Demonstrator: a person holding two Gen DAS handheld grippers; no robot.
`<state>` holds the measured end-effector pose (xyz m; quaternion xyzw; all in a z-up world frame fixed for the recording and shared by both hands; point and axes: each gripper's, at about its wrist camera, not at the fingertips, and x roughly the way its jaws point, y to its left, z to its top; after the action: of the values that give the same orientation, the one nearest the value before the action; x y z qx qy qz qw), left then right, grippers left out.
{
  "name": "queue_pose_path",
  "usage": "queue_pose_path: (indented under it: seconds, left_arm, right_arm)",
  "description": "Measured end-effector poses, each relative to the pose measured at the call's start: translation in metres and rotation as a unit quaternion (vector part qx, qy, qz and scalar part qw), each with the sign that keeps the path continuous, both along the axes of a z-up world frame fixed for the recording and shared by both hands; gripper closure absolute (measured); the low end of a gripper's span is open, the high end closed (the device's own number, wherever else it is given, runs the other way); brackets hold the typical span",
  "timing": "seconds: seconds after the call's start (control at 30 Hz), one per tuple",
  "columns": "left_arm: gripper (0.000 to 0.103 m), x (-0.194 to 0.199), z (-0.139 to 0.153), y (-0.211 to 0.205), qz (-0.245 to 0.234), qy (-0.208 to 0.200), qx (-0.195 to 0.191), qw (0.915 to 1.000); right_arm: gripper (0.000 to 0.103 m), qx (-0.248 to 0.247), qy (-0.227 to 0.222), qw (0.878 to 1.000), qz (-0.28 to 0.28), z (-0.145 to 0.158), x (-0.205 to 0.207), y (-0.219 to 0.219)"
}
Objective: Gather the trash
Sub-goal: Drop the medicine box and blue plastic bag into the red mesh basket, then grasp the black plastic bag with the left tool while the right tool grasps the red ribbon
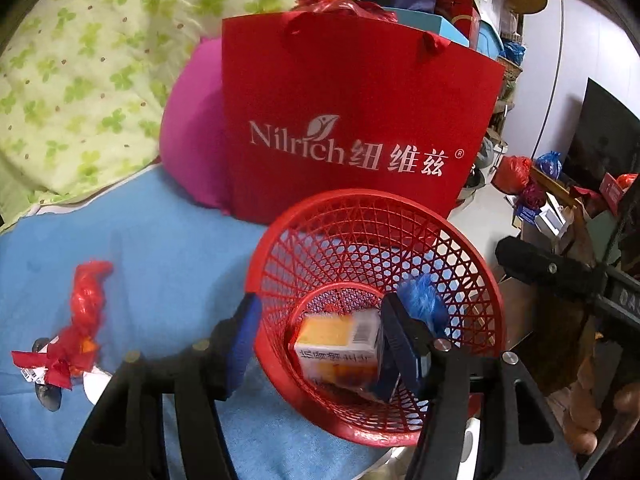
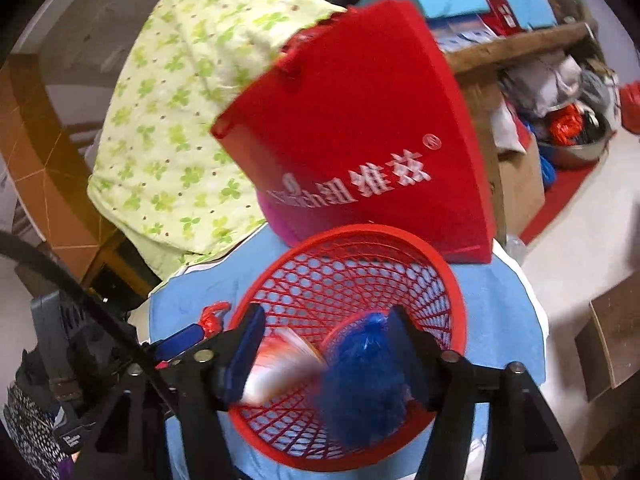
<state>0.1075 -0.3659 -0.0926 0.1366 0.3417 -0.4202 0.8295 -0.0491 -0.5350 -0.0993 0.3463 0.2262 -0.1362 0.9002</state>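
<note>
A red paper bag stands at twelve o'clock, crumpled red plastic showing at its mouth. Just before it sits the red mesh basket on the blue cloth, holding an orange-and-white box and a blue plastic wad. At nine o'clock lies a red wrapper scrap. The left gripper straddles the basket's rim, part open, holding nothing. The right gripper gapes, the blue wad loose between its jaws.

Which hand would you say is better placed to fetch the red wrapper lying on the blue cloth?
Left, probably: the red wrapper lies just beside the left gripper, whose jaws look empty, while the right gripper is over the basket.
</note>
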Motion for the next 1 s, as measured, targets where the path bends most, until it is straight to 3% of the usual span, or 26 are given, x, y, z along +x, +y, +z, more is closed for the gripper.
queue_pose_path:
  seconds: [0.17, 0.37, 0.5, 0.6, 0.83, 1.0]
  left_arm:
    - [0.036, 0.001, -0.002, 0.031, 0.024, -0.011, -0.001, 0.9997]
    - [0.036, 0.007, -0.016, 0.108, 0.088, 0.000, 0.000, 0.9962]
    - [0.036, 0.019, -0.032, 0.178, 0.153, 0.001, 0.012, 0.9881]
    - [0.036, 0.034, -0.049, 0.234, 0.217, 0.013, 0.019, 0.9759]
    - [0.036, 0.069, -0.081, 0.336, 0.349, 0.039, 0.021, 0.9359]
    - [0.036, 0.093, -0.099, 0.352, 0.372, 0.042, 0.006, 0.9274]
  right_arm:
    - [0.034, -0.007, -0.017, 1.000, -0.005, 0.002, -0.008, 0.007]
    - [0.034, -0.038, -0.038, 0.998, 0.037, 0.027, 0.002, 0.046]
    - [0.034, -0.058, -0.047, 0.994, 0.084, 0.044, 0.019, 0.090]
    - [0.034, -0.065, -0.046, 0.989, 0.125, 0.049, 0.038, 0.125]
    - [0.034, -0.073, -0.010, 0.976, 0.203, 0.032, 0.091, 0.196]
    - [0.034, -0.066, 0.028, 0.968, 0.239, 0.004, 0.131, 0.229]
